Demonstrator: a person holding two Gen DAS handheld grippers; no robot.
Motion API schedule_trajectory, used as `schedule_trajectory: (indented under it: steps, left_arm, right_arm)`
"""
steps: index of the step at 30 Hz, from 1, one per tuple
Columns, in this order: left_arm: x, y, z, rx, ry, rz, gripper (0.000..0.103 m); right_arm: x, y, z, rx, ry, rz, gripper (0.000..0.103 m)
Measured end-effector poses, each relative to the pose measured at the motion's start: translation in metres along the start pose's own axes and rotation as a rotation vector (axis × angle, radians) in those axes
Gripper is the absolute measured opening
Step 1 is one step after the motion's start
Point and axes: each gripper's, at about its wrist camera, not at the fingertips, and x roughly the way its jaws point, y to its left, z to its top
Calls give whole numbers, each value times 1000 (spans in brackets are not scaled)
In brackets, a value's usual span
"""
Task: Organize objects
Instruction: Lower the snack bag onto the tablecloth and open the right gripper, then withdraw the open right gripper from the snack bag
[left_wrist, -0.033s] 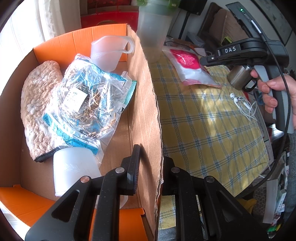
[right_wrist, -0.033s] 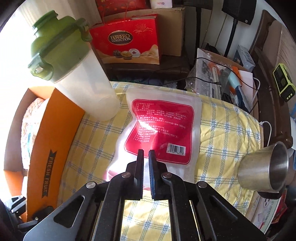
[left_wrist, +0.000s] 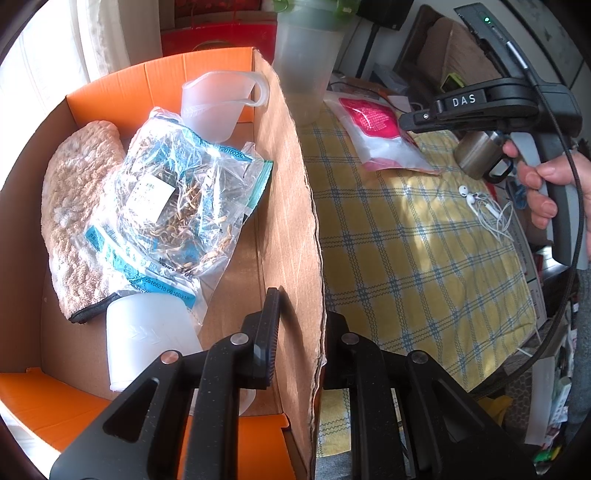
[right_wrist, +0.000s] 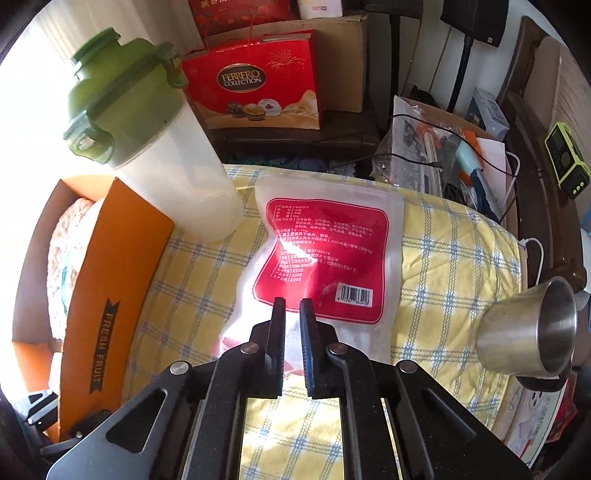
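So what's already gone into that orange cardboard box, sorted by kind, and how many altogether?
Translucent plastic measuring jugs: 2, one upright at the far end, one lying on its side at the near end
Clear crinkly plastic bag of dried food: 1
Beige knitted oven mitt: 1
Total: 4

Inside cardboard box (left_wrist: 288, 192), orange outside: one oven mitt (left_wrist: 79, 218), one clear bag of dried goods (left_wrist: 177, 206), one measuring jug (left_wrist: 218, 107), one white plastic container (left_wrist: 147, 339) (four items in total).

Outside box, on checked cloth (left_wrist: 406, 258): one shaker bottle (right_wrist: 147, 147) with green lid, just beside box wall; one red-and-white pouch (right_wrist: 325, 258) beyond bottle; one steel cup (right_wrist: 532, 332), well apart from box; one tangle of white earphones (left_wrist: 487, 210).

Behind box: one red chocolate gift box (right_wrist: 255, 85).
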Motion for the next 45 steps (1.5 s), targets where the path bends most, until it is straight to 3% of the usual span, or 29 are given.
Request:
schedule_trajectory:
  steps: [1,3,5,11,22,29,31,34,37,42,45]
  left_arm:
    - [0,1,0,0,0,-2,15]
    - [-1,3,0,-3,0,-8,15]
    - [-1,4,0,-4,1,-10,15]
    - [-1,6,0,-6,1,-13,15]
    - [-1,6,0,-5,0,-13,15]
    - [-1,6,1,-1,2,-13,15]
    - [0,6,1,-1,2,-12,15]
    - [-1,5,1,-3,2,-13,15]
    - [0,5,1,-2,3,-13,15]
    - [0,4,1,-3,3,-14,15]
    - [0,4,2,-3,4,-12,15]
  right_arm:
    - [-4,4,-3,-15,-7,0,15]
    - [-9,14,-10,-55,-23,14,41]
    - [-13,25,-19,-102,-38,15,52]
    - [-7,48,-44,-276,-47,-122,52]
    - [17,60,-65,-388,-18,-195,52]
    - [31,73,-66,-471,-101,-325,52]
    - [34,75,-67,-487,-118,-331,50]
    - [41,81,-67,-521,-138,-361,37]
    - [44,85,-67,-542,-143,-375,14]
    - [30,81,-59,-495,-175,-319,7]
    - [6,72,-49,-408,-204,-226,6]
